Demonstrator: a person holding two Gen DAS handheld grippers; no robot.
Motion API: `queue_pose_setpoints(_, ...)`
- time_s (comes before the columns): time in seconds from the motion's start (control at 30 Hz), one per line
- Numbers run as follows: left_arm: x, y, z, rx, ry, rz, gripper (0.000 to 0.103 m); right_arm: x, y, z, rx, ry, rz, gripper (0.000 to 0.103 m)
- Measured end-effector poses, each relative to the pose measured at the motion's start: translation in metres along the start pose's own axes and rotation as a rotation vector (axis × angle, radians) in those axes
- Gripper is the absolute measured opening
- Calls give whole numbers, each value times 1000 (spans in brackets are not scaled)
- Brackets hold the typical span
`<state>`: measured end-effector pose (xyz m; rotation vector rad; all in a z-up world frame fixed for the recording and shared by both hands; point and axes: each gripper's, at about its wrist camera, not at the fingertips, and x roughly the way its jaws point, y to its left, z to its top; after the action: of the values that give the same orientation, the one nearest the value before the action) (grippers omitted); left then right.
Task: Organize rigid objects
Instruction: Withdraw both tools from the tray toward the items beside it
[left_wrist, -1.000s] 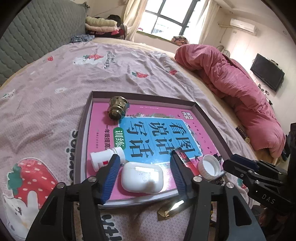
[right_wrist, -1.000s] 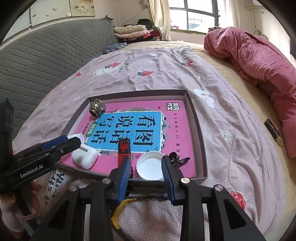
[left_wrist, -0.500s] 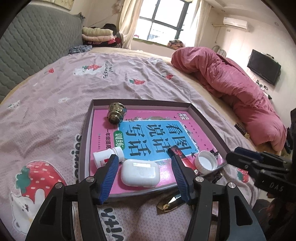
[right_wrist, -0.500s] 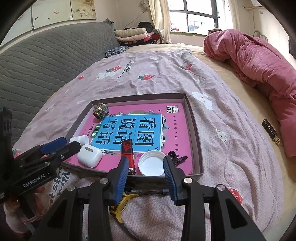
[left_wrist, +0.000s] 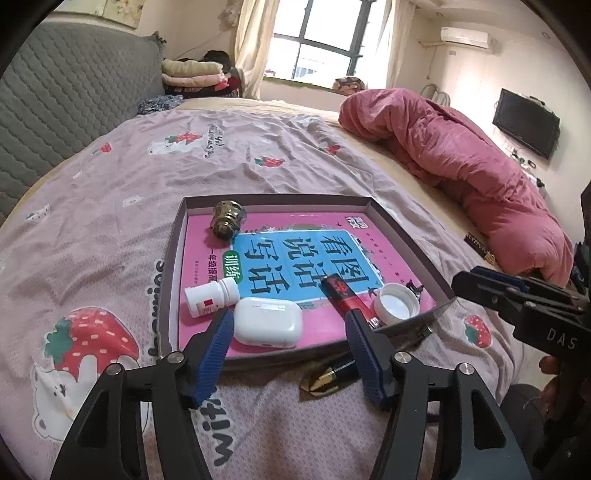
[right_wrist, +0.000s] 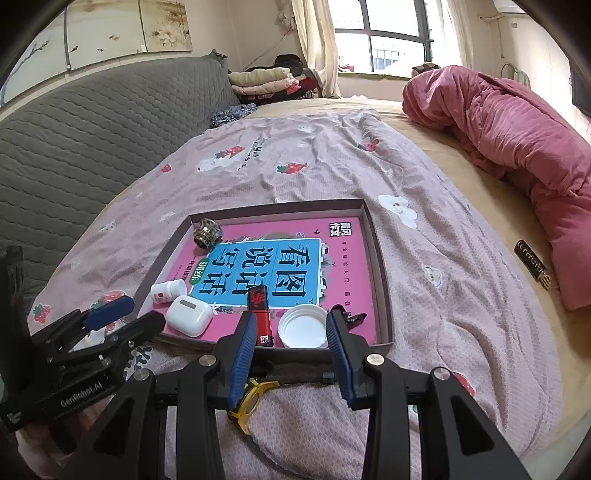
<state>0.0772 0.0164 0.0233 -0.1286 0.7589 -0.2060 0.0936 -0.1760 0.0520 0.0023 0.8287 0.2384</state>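
Observation:
A shallow box tray lined with a pink and blue book lies on the bed. In it are a brass fitting, a white pill bottle, a white earbud case, a red and black lighter, a white cap and a small dark clip. My left gripper is open and empty just before the earbud case. My right gripper is open and empty around the near side of the cap.
A gold-tipped black object and a yellow-framed object lie on the bedsheet just before the tray. A pink duvet is bunched at the right. A grey quilted headboard stands at the left. A small dark item lies by the duvet.
Both grippers have drawn back and up from the tray, so more of the room shows. The objects in the tray have not moved. Both stay open.

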Motion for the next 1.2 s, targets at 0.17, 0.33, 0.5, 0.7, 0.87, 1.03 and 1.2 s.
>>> queue_pose_setpoints(0.17, -4, -8, -3, 18, -2, 8, 67, -5, -1, -3, -3, -6, -11, 45)
queue_pose_setpoints(0.33, -5, -9, -5, 26, 0, 18, 68, -9, -3, -5, 1, -11, -15, 52)
queue_pose_setpoints(0.5, -7, -8, -7, 21, 0, 26, 68, -13, -7, -6, 8, -18, -18, 52)
queue_pose_setpoints(0.7, -11, -5, -9, 15, 2, 31, 68, -18, -9, -6, 21, -23, -15, 52)
queue_pose_setpoints(0.87, -13, -6, -9, 14, 3, 25, 69, -21, -7, -7, 14, -29, -15, 52)
queue_pose_setpoints(1.03, -20, -10, -10, 28, -7, 31, 73, -26, -6, -8, 11, -36, -20, 56)
queue_pose_setpoints(1.2, -24, -11, -10, 28, -8, 30, 76, -30, -6, -8, 17, -47, -16, 57)
